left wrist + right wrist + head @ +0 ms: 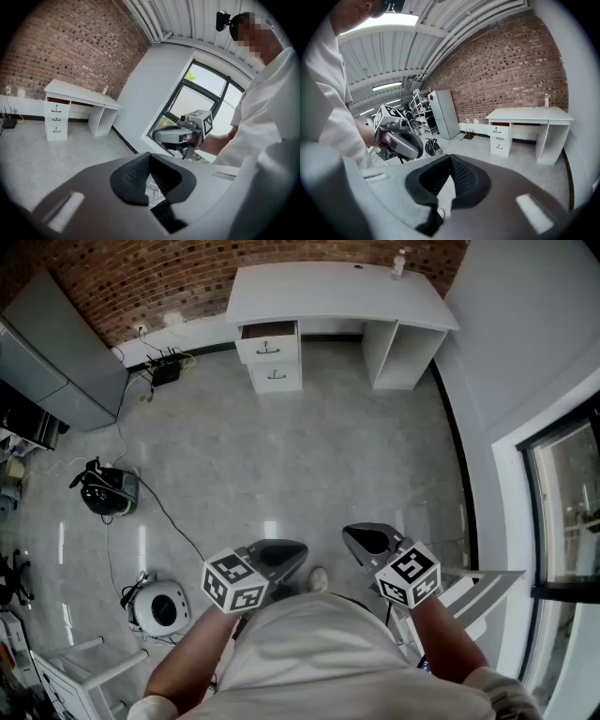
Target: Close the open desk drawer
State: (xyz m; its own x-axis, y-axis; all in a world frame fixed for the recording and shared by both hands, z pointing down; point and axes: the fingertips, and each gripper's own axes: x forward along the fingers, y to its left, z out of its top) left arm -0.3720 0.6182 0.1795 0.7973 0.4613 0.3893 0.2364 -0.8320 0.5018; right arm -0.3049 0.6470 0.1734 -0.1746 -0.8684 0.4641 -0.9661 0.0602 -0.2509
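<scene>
A white desk (337, 296) stands against the brick wall, far across the floor. Its drawer stack is on the left, and the top drawer (268, 332) is pulled out a little, showing a dark gap. The two drawers below it are shut. My left gripper (286, 554) and right gripper (361, 538) hover close to my body, well away from the desk. Both are shut with nothing between the jaws. The left gripper view shows the desk (79, 93) small at the left. The right gripper view shows the open drawer (500, 124) in the distance.
A grey cabinet (56, 352) stands at the left wall, with cables and a black box (164, 369) next to it. A black device (105, 491) and a white round machine (161, 607) sit on the floor at the left. A window (562, 502) runs along the right. A bottle (400, 263) stands on the desk.
</scene>
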